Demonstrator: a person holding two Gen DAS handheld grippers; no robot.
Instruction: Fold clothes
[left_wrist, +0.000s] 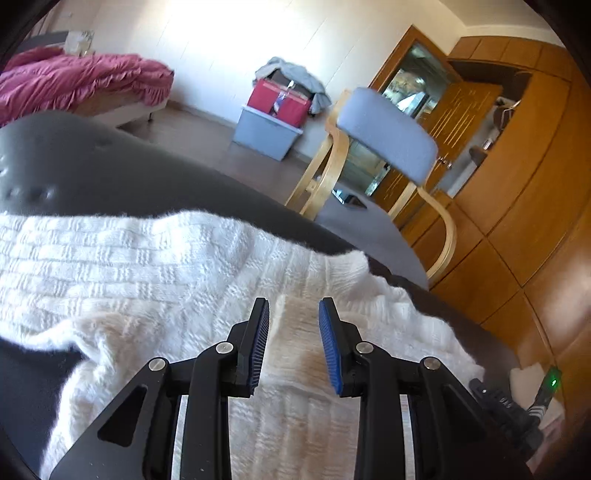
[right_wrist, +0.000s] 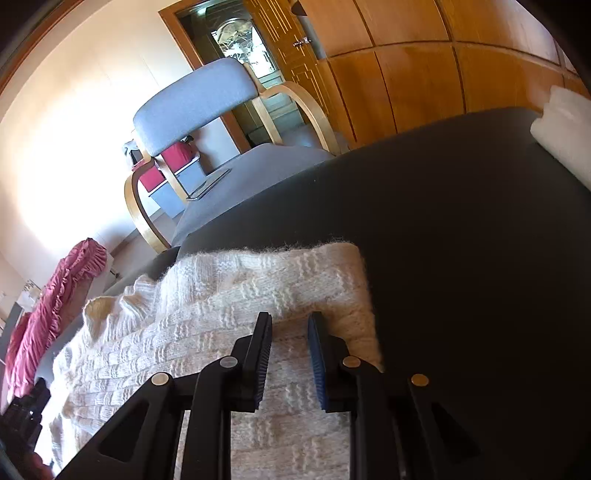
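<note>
Wood-panelled wardrobes (right_wrist: 443, 66) line the back of a bedroom, with a grey-cushioned bentwood chair (left_wrist: 384, 129) at about one o'clock in the left wrist view and a bed under a crimson quilt (left_wrist: 81, 81) at ten o'clock. Closer in, a dark surface (right_wrist: 461, 221) carries the task's thing: a cream knitted sweater (left_wrist: 129, 258), spread across the near part of both views.

In the left view the left tongs (left_wrist: 294, 317) stand narrowly apart over the knit, and nothing seems pinched between the blue pads. The right tongs (right_wrist: 290, 332) hover at the sweater's six o'clock region, also narrowly apart, near a folded-over corner; the wool lies below the pads rather than between them, as far as I can tell.

One edge of the garment looks doubled back on itself, with a thick rounded fold at twelve o'clock in the right view, so I judge that a first fold is made. Ruffled fabric at nine o'clock there remains untidy, and more folding plainly remains. A pale bundle (right_wrist: 561, 129) sits at two o'clock, possibly an item already finished.
</note>
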